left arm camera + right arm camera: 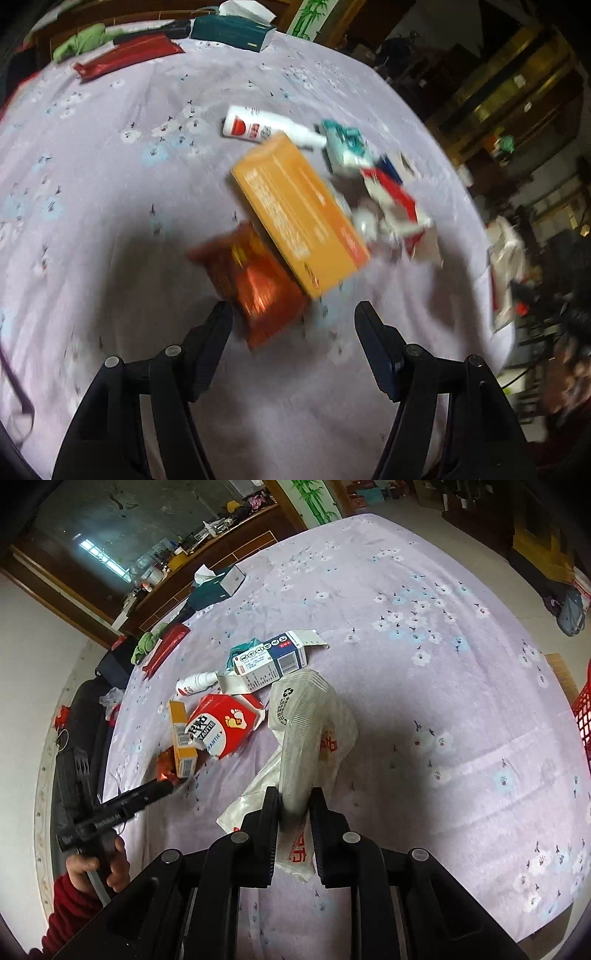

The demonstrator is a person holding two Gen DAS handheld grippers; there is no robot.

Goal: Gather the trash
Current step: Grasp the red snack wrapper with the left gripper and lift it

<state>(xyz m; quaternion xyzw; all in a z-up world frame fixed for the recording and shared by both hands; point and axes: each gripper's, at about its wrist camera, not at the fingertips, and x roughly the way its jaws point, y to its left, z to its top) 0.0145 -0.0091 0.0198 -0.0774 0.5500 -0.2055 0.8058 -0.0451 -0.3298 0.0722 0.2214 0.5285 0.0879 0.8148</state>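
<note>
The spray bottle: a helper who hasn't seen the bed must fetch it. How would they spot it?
On the lilac flowered bedspread, find the litter pile. The spray bottle lies at its headboard-side edge, beside the orange box: the only round white item, with red markings.

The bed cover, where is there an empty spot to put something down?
The bed cover is bare right of the plastic bag, toward the red basket. Left of the bag is crowded: red-and-white box, orange box, spray bottle, blue-and-white carton.

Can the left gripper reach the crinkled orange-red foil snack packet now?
Probably yes: the left gripper is open, the foil snack packet lies just ahead, with only the orange box beside it.
</note>
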